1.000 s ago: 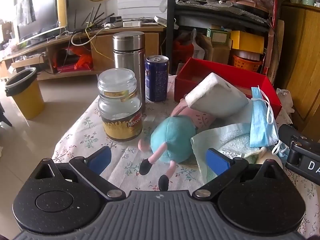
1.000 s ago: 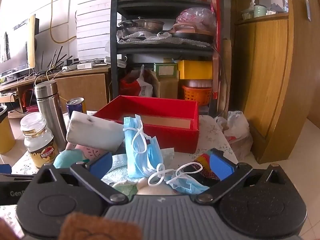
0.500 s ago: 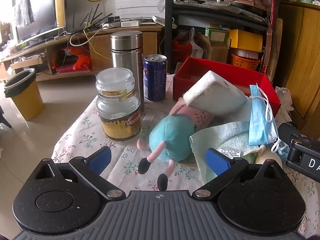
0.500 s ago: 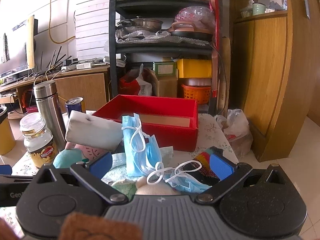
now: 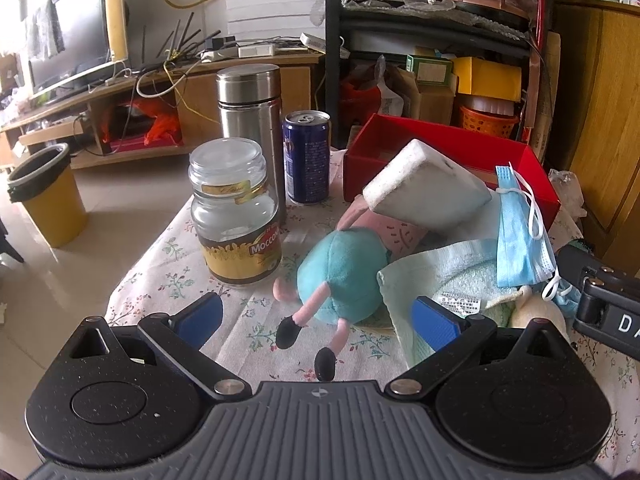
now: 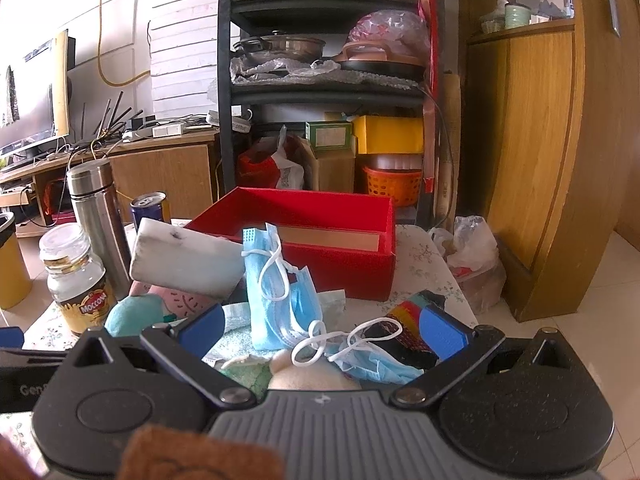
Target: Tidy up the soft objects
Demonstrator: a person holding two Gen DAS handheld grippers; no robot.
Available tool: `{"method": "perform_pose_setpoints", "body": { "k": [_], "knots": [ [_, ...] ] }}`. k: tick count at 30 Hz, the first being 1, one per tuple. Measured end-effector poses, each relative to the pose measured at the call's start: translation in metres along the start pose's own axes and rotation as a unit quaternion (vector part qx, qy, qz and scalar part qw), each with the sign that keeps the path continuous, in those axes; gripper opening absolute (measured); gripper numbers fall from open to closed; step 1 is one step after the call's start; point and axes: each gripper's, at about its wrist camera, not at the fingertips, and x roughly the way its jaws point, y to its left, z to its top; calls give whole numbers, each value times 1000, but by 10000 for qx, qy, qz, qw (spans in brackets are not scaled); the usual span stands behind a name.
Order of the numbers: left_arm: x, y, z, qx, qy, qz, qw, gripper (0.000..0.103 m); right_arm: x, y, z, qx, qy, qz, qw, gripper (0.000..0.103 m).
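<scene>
**Soft heap waits beside the red box**

While the left gripper point(image 5: 316, 316) hovers wide-jawed and empty, a teal plush toy with pink legs point(image 5: 340, 276) lies just ahead on the floral tablecloth point(image 5: 168, 264); light and squashy, best pinched at its round body.

From the right, the right gripper point(image 6: 320, 328), equally spread, faces limp blue pleated face masks point(image 6: 276, 292) before the open red cardboard box point(image 6: 304, 236).
</scene>
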Motion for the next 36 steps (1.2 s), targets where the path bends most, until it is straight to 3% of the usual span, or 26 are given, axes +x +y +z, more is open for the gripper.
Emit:
{"method": "perform_pose_setpoints", "body": {
  "k": [9, 18, 22, 24, 26, 28, 36],
  "knots": [
    [4, 2, -3, 133, 75, -46, 9999, 94, 1, -11, -1, 113, 46, 2, 9999, 77],
    [9, 19, -5, 66, 213, -83, 9997, 94, 27, 11, 12, -265, 214, 490, 9982, 76],
    [12, 24, -6, 23, 279, -122, 9995, 94, 50, 19, 14, -361, 493, 601, 9963, 65],
    [13, 25, -5, 11, 299, -150, 9994, 94, 62, 19, 15, -252, 647, 734, 9949, 48],
    [14, 24, -5, 31, 320, -189, 9993, 94, 79, 14, 14, 27, 1095, 1008, 9889, 18],
    [16, 24, -5, 74, 352, -242, 9991, 94, 89, 9, 11, 446, 1388, 1185, 9822, 9],
    [18, 24, -7, 176, 397, -454, 9980, 94, 73, -8, 16, 879, 1416, 1676, 9717, 6]
  ]
}}
